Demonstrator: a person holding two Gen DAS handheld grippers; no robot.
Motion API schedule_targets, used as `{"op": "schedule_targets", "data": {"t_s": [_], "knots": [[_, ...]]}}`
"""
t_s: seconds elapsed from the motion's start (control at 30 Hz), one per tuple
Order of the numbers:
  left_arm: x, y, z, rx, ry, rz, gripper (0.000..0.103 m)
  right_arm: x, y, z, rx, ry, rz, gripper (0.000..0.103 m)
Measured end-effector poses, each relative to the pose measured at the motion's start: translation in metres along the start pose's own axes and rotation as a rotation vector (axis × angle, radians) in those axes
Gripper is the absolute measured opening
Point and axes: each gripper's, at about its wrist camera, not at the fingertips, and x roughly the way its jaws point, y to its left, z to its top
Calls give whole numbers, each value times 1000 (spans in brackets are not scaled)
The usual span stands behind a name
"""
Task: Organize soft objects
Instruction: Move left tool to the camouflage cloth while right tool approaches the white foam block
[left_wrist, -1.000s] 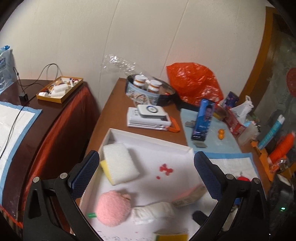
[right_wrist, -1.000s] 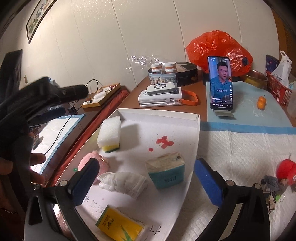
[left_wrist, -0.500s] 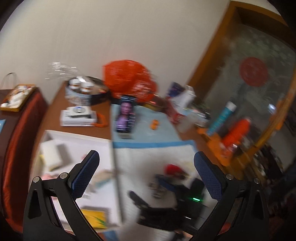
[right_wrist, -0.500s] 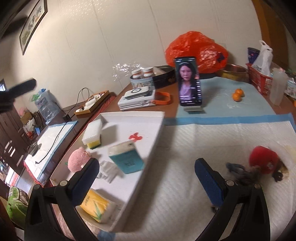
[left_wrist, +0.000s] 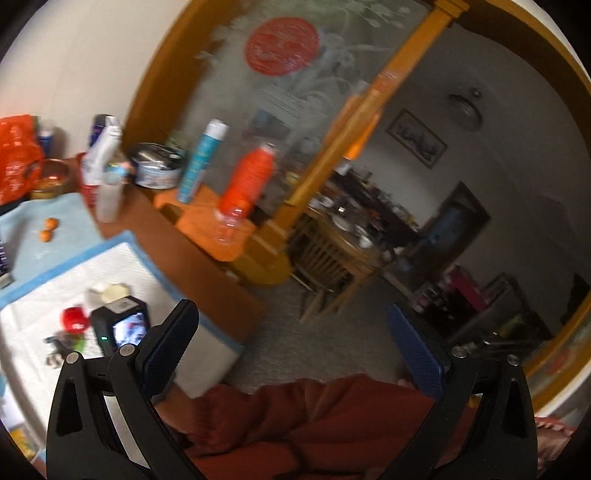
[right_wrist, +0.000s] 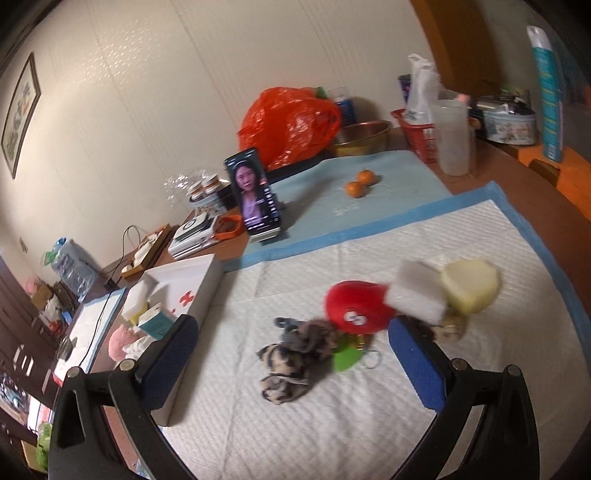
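Note:
In the right wrist view my right gripper (right_wrist: 293, 349) is open and empty, just above a crumpled grey-brown cloth (right_wrist: 295, 356) on the white quilted pad (right_wrist: 332, 424). Behind the cloth lie a red plush toy (right_wrist: 356, 306), a white sponge (right_wrist: 419, 297) and a pale yellow sponge (right_wrist: 471, 282). The white tray (right_wrist: 201, 286) at the left holds a white-and-yellow sponge (right_wrist: 136, 301), a teal box (right_wrist: 157, 325) and a pink ball (right_wrist: 120, 341). My left gripper (left_wrist: 293, 349) is open and empty, pointing off the table toward the room. The red plush (left_wrist: 75, 319) shows at its lower left.
A phone (right_wrist: 255, 194) stands on the blue mat with two small oranges (right_wrist: 360, 182). An orange bag (right_wrist: 288, 123), brass bowl (right_wrist: 362, 138), red basket (right_wrist: 419, 138) and plastic cup (right_wrist: 452, 136) line the back. The right gripper's camera body (left_wrist: 120, 328) sits over the pad.
Both grippers swung to the right. The right one went from over the tray to over the cloth and plush. The left one turned off the table toward the room.

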Motion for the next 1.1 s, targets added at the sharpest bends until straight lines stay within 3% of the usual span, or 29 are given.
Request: {"op": "schedule_targets", "data": {"t_s": [0.2,0.43,0.7,0.77,0.9,0.97,1.1], "knots": [[35,-18,9,18,48,14,103,-14,-32,0,33,-8,-1,103],[49,-27,4,34,73,40,103,-21,-56,0,81,-11,11,103],[44,-19,0,38,11,82,103,-24,-57,-3,81,-8,33,103],[40,-10,-3,28,-21,124,103,-24,-58,-3,82,-10,29,103],[31,49,-15,-38,-99,249,103,-31,-63,0,83,-32,12,103],[27,100,-25,-103,-110,347,103,-36,-69,4,89,-56,-4,103],[12,225,-66,-340,-140,527,103,-44,-92,11,107,-109,-57,103]]}}
